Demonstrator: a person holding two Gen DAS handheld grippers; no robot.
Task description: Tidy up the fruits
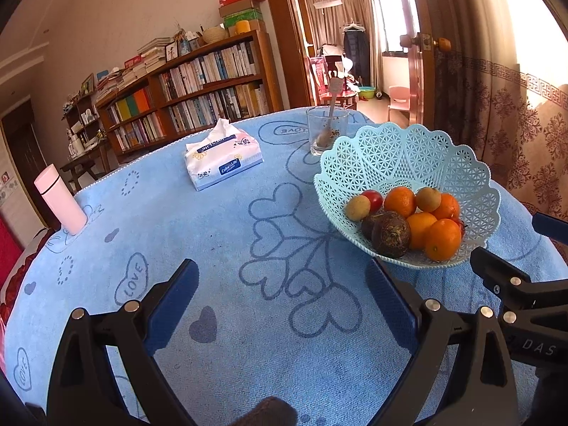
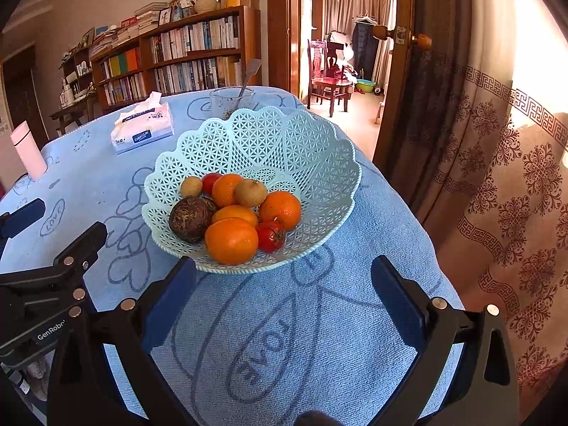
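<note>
A: Holding nothing, the left gripper [image 1: 282, 298] and right gripper [image 2: 284, 293] hovered above the blue tablecloth [image 1: 220, 319], jaws spread wide.

B: And the fruits?

A: Oranges [image 2: 231, 240], tomatoes [image 2: 271, 236], small tan fruits [image 2: 250, 192] and a dark one [image 2: 190, 218] lay inside the lattice basket [image 2: 319, 163], near a tissue pack [image 2: 142, 129].

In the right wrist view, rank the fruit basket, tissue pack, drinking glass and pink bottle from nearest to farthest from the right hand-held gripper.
1. Fruit basket: directly ahead of the right hand-held gripper, its near rim by the fingertips.
2. Tissue pack: beyond the basket, to the left.
3. Drinking glass: behind the basket, at the far table edge.
The pink bottle, far left, is too close to call against the tissue pack and glass.
</note>
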